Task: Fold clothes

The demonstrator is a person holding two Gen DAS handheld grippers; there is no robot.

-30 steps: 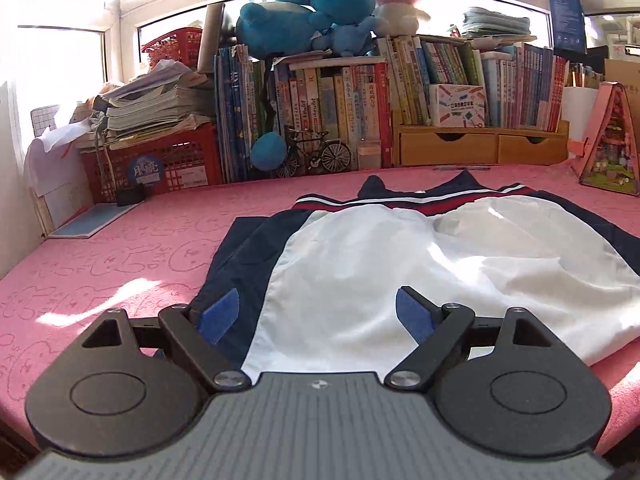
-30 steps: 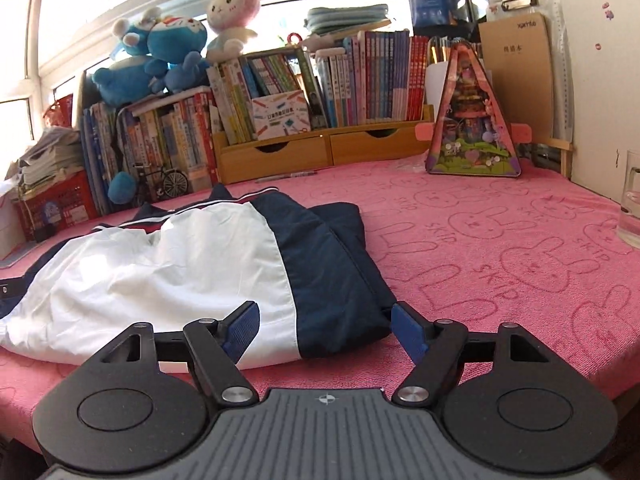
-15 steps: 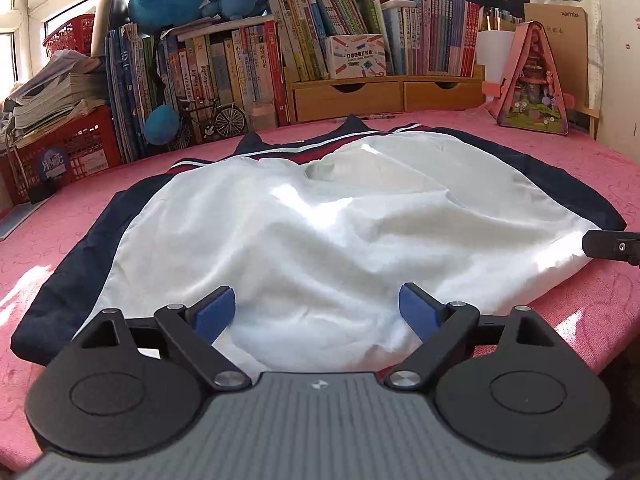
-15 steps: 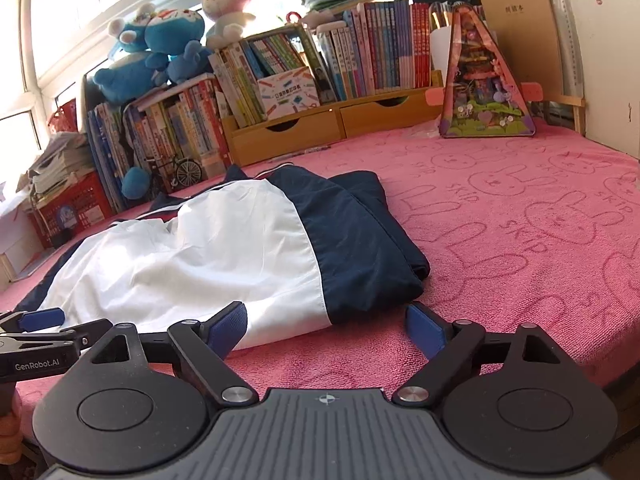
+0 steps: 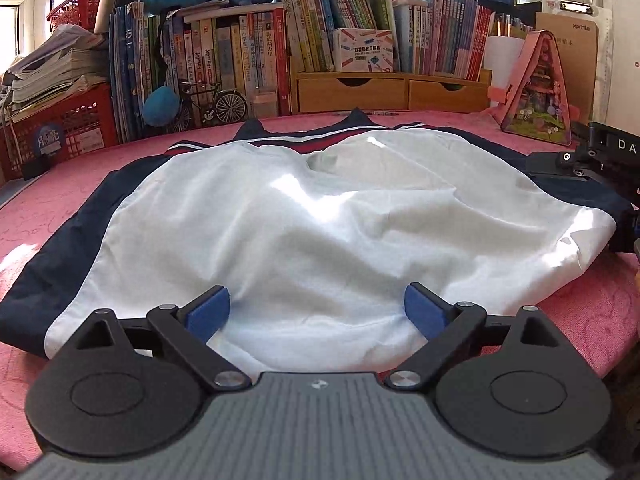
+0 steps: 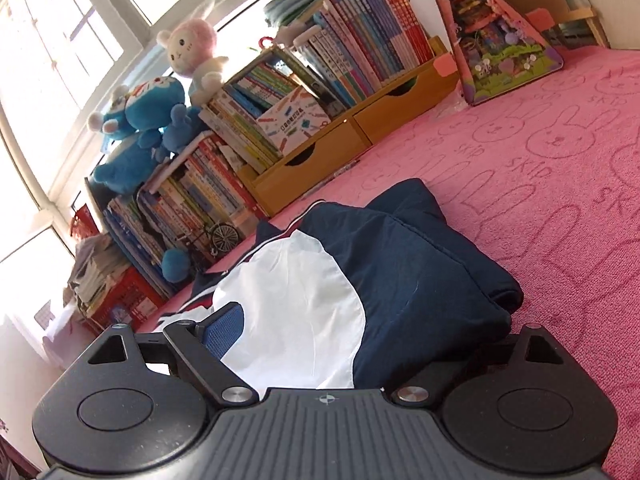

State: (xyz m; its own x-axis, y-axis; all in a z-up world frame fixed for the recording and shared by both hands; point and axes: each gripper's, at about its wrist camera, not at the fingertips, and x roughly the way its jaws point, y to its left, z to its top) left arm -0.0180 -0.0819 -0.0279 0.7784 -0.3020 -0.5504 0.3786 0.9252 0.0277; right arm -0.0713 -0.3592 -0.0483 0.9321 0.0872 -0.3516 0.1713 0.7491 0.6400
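The left gripper (image 5: 316, 306) has its fingers wide apart over the near edge of the jacket (image 5: 304, 232) on the pink desk (image 5: 52, 208), and the right gripper (image 6: 344, 344) has its fingers spread around the jacket's right corner.

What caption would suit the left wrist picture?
Open jaws of the left gripper straddle the near hem of a white-and-navy jacket on a pink tablecloth.

Daylight floods through the windows (image 6: 48, 92), blown out white; sun patches streak the jacket (image 5: 320, 216); fisheye bends the edges.
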